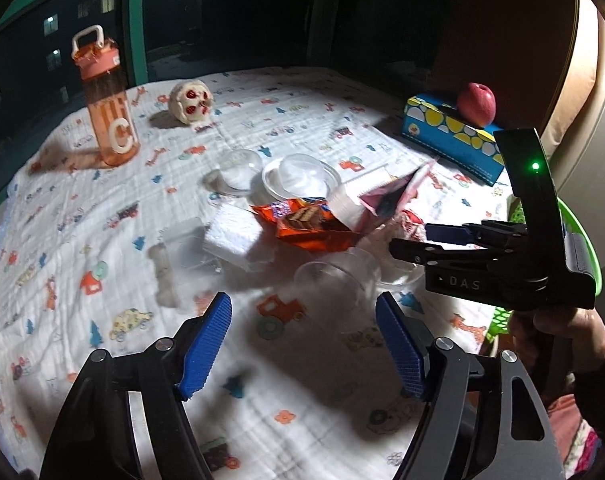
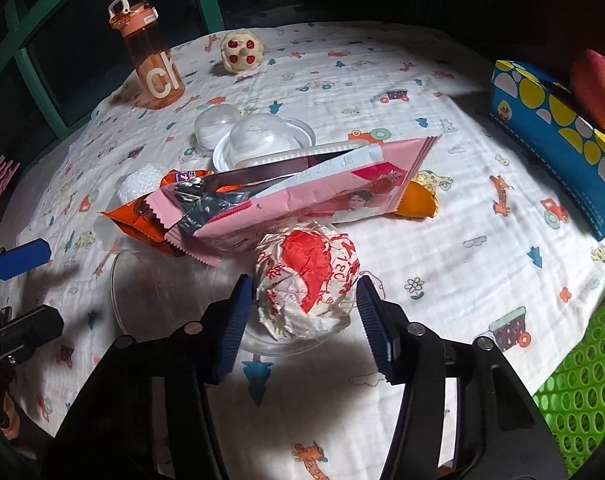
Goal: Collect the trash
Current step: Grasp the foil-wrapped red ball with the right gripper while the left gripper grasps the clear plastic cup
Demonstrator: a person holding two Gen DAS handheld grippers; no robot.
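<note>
We read "DAS" on the right gripper (image 1: pixel 412 246) body, a large "C" on the far-left orange bottle (image 1: pixel 109 120).

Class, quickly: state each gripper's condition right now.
Left gripper: open, holding nothing.
Right gripper: jaws around the crumpled red-and-white wrapper ball; firm grip cannot be told.

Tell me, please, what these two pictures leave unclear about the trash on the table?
- Left wrist view: the clear cup is motion-blurred.
- Right wrist view: the orange wrapper lies mostly under the pink bag.
- Right wrist view: the green basket is cut off by the edge.
</note>
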